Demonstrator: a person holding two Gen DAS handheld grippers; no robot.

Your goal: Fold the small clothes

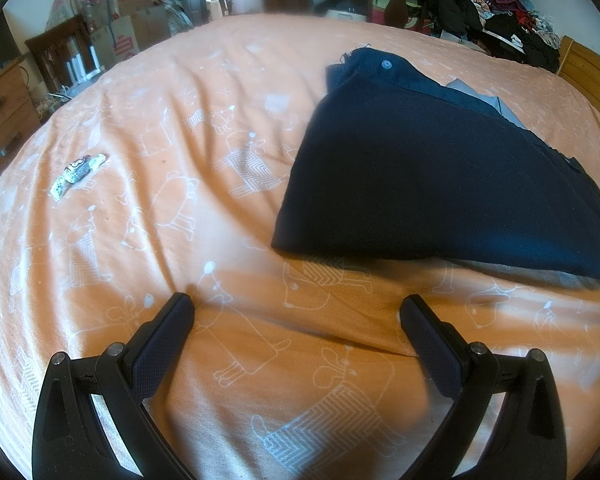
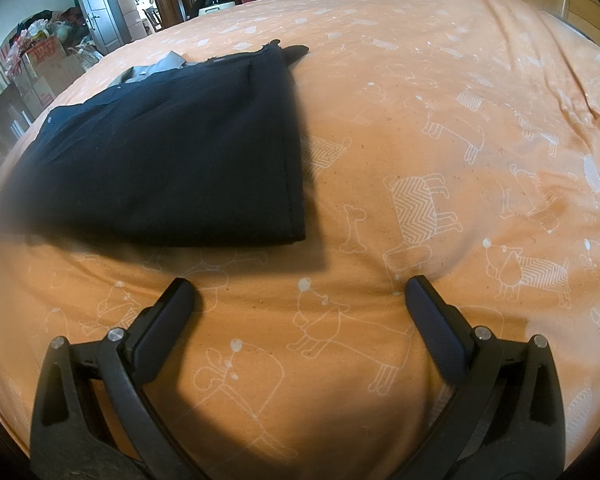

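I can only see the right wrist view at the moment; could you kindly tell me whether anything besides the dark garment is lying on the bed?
Observer: Yes. A small crumpled wrapper lies on the orange bedsheet, well left of the dark garment, in the left wrist view.
Operator: Thank you. Is the left tool holding anything?
Observer: No. The left tool is open over bare sheet, short of the garment's near edge.
Operator: Does the garment show any fastener from that side?
Observer: Yes, a round button sits near its far corner.
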